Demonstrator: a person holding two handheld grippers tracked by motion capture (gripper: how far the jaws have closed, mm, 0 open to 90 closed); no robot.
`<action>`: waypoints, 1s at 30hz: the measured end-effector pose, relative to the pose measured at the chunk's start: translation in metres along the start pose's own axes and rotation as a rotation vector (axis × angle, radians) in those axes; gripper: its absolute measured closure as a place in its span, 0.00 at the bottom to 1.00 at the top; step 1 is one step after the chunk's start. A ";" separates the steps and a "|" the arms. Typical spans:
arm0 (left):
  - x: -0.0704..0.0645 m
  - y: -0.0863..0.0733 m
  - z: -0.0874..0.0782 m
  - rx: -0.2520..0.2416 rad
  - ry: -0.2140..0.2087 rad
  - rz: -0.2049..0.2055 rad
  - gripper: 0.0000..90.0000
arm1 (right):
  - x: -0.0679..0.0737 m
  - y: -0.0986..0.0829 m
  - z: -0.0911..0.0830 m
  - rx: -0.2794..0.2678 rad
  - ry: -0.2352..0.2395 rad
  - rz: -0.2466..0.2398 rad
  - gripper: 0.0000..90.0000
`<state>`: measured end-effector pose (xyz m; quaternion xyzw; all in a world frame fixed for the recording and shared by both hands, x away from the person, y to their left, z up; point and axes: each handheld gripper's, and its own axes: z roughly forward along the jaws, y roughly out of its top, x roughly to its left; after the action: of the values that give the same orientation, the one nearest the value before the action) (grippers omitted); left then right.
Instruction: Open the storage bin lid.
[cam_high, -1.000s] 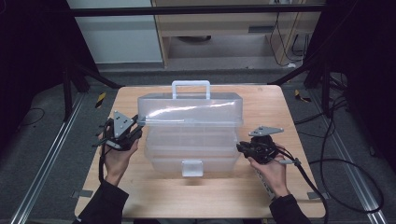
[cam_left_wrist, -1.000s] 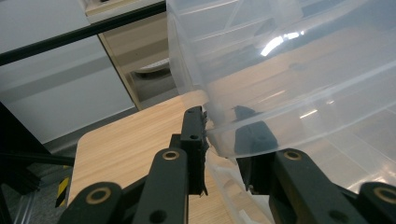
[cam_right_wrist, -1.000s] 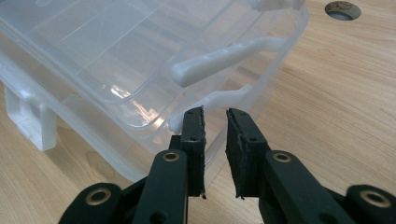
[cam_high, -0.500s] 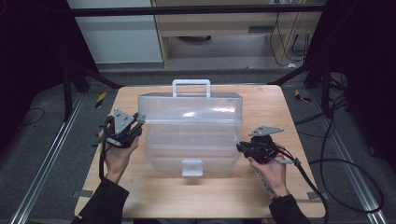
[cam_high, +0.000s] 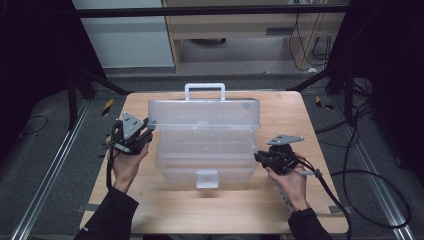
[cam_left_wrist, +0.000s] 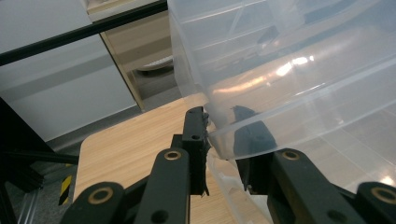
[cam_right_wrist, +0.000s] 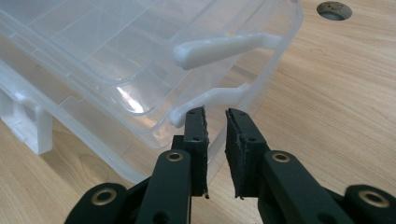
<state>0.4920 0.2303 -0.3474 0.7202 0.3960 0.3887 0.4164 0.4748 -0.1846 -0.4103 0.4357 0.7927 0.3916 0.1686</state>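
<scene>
Left gripper (cam_left_wrist: 219, 135) clamps lid (cam_high: 202, 114) corner of clear box (cam_high: 205, 160); thin rim may slip. Right gripper (cam_right_wrist: 215, 126) narrow, empty beside box's right end; unbraced box could tip.

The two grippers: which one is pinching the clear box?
The left gripper: its jaws clamp the box lid's edge. The right gripper has nothing between its jaws.
</scene>
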 end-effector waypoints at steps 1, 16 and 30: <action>0.000 0.001 0.000 -0.001 0.002 0.000 0.83 | 0.000 0.000 0.000 0.001 -0.003 0.000 0.87; 0.004 0.011 0.007 0.001 0.026 0.015 0.85 | 0.000 0.000 0.000 0.000 -0.009 -0.009 0.88; 0.011 0.019 0.013 -0.002 0.009 -0.010 0.85 | 0.001 0.000 0.000 0.000 -0.010 -0.009 0.87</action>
<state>0.5126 0.2297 -0.3327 0.7162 0.4010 0.3903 0.4171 0.4743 -0.1842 -0.4105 0.4341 0.7938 0.3886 0.1744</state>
